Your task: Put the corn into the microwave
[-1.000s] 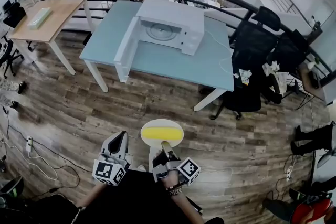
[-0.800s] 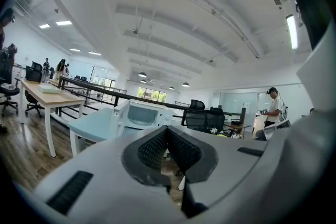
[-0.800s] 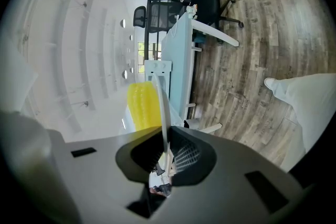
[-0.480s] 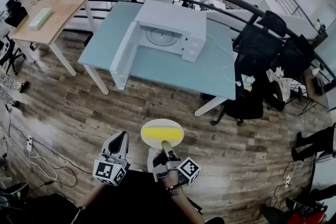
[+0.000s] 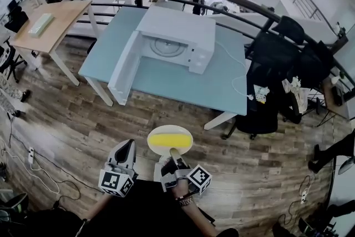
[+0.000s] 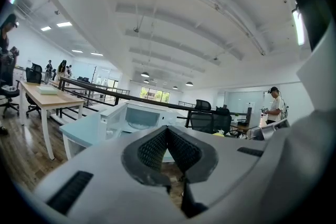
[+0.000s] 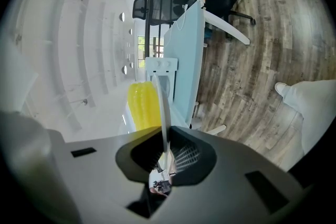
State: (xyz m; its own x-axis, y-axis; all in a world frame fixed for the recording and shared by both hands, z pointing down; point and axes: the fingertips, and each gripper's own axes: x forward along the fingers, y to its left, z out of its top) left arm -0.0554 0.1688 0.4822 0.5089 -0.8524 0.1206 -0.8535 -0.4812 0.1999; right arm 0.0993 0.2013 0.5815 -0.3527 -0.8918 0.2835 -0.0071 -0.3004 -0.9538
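Corn (image 5: 167, 142) lies on a plate (image 5: 170, 130) just ahead of the right tool (image 5: 173, 154), which pinches its rim.

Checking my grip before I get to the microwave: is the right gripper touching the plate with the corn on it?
Touching. The right gripper view shows the right gripper with its jaws closed on the rim of the plate, which stands edge-on between the pads.

Wood floor (image 5: 166, 114) ahead open, straight run to counter (image 5: 222, 83). Microwave (image 5: 183, 25) cavity (image 5: 165, 47) faces this way, mouth unblocked. Microwave door (image 5: 123, 69) swung wide at left, jutting past counter edge, barrier on that side. Black office chairs (image 5: 260, 105) crowd counter's right end.
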